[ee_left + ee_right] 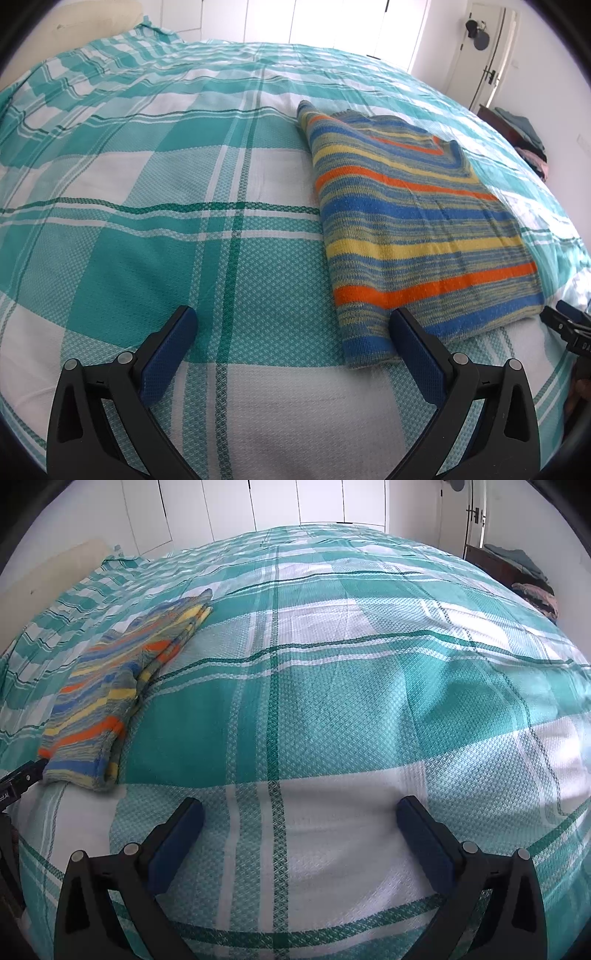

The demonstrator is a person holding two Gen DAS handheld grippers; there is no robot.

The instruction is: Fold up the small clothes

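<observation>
A folded knit garment (410, 221) striped in blue, yellow and orange lies flat on the teal and white checked bedspread (147, 192). My left gripper (293, 321) stands open just before its near left corner, with only bedspread between the fingers. The right finger (413, 339) overlaps the garment's near edge. In the right wrist view the same garment (107, 694) lies at the left, folded in layers. My right gripper (299, 812) is open wide over bare bedspread (332, 709), well to the right of the garment and holding nothing.
White wardrobe doors (258, 502) stand behind the bed. A dark wooden piece with piled clothes (532, 579) sits at the far right beside a door (491, 55). A cream headboard (74, 22) is at the far left. The tip of the other gripper (565, 325) shows at the right edge.
</observation>
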